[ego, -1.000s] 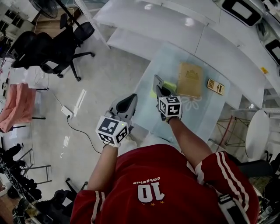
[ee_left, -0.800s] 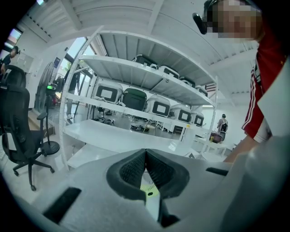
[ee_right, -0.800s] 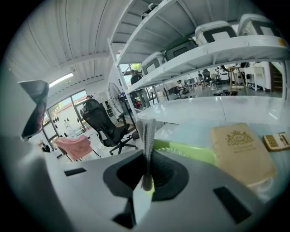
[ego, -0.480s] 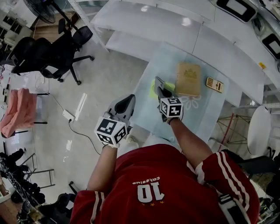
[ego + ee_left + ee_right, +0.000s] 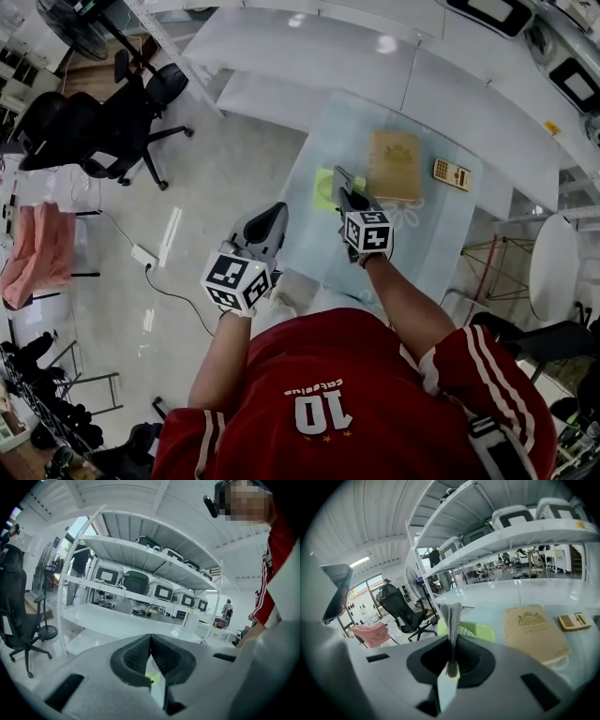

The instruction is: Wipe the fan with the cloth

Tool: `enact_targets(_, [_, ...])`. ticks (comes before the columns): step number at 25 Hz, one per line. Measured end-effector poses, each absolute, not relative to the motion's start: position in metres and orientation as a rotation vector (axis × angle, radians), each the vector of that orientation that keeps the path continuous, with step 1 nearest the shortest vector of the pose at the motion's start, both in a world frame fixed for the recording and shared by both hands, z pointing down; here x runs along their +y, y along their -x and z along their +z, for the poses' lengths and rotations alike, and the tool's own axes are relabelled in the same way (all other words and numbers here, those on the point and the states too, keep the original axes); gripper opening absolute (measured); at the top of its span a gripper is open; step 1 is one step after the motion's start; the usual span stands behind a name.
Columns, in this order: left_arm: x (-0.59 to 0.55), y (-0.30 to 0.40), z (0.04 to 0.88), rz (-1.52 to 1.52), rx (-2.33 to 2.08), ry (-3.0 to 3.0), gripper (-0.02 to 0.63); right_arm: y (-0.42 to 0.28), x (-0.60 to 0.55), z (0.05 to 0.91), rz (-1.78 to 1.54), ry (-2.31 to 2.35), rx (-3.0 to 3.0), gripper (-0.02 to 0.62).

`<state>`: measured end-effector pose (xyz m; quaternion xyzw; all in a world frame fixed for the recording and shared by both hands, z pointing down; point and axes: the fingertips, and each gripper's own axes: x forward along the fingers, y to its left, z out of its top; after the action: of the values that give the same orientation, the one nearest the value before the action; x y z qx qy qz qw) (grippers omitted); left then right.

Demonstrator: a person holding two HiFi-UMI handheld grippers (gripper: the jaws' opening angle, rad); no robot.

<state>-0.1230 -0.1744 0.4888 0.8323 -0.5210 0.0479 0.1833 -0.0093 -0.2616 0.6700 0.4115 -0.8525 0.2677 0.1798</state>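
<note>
A small lime-green fan (image 5: 323, 190) lies on the glass table (image 5: 431, 239); it also shows in the right gripper view (image 5: 471, 631). My right gripper (image 5: 345, 192) hovers at the fan's right edge, shut on a grey cloth (image 5: 341, 181). In the right gripper view the cloth (image 5: 452, 618) stands as a narrow strip out of the closed jaws (image 5: 451, 639), in front of the fan. My left gripper (image 5: 272, 217) is off the table's left side over the floor, shut with nothing in it (image 5: 150, 636).
A tan book (image 5: 394, 167) lies right of the fan, with a calculator (image 5: 451, 174) beyond it. White shelving runs behind the table. Black office chairs (image 5: 112, 122), a standing fan (image 5: 70, 23) and a pink cloth on a rack (image 5: 37, 244) are at the left.
More of the green fan now shows to the left of my right gripper and its cloth. The left gripper has barely moved.
</note>
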Motion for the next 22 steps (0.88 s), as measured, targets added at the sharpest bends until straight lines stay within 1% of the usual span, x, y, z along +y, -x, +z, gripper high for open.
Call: enact_targets(22, [-0.179,0.096,0.486,0.106,-1.409,-2.372,0.003,-0.048,-0.259,0.674,0.775,-1.308,-2.34,0.023])
